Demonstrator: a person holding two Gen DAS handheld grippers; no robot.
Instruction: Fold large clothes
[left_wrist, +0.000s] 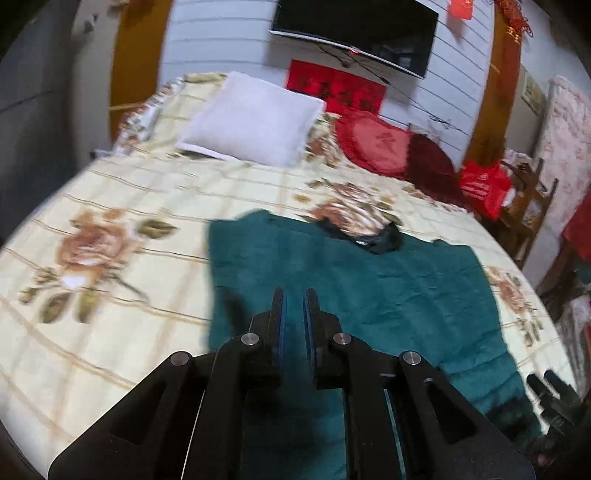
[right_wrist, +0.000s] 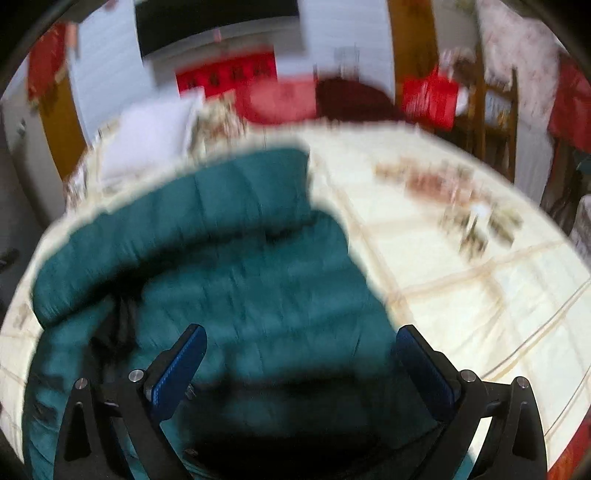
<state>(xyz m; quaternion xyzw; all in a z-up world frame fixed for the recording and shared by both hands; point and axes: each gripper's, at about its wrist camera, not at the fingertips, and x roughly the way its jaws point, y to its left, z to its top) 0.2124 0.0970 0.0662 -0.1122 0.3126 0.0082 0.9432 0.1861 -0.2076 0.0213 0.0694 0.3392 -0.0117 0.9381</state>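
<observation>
Teal garment (left_wrist: 388, 291) on floral bedspread (left_wrist: 110, 206), left gripper (left_wrist: 294, 299) pressed together, right gripper (right_wrist: 301, 343) spread.

garment (left_wrist: 388, 291): soft teal cloth, matt and slightly fuzzy, is seen creased in shallow wrinkles
bedspread (left_wrist: 122, 192): smooth cream cloth, printed with flowers and thin stripes, with a faint sheen
pillow (left_wrist: 255, 118): plain white cloth, matt
cushion (left_wrist: 373, 146): red cloth with a frilled edge
left tongs (left_wrist: 294, 306): matt black plastic with bright metal pins; blue pads
right tongs (right_wrist: 301, 354): matt black plastic; blue ribbed pads
chair (left_wrist: 524, 210): brown wood, glossy
</observation>
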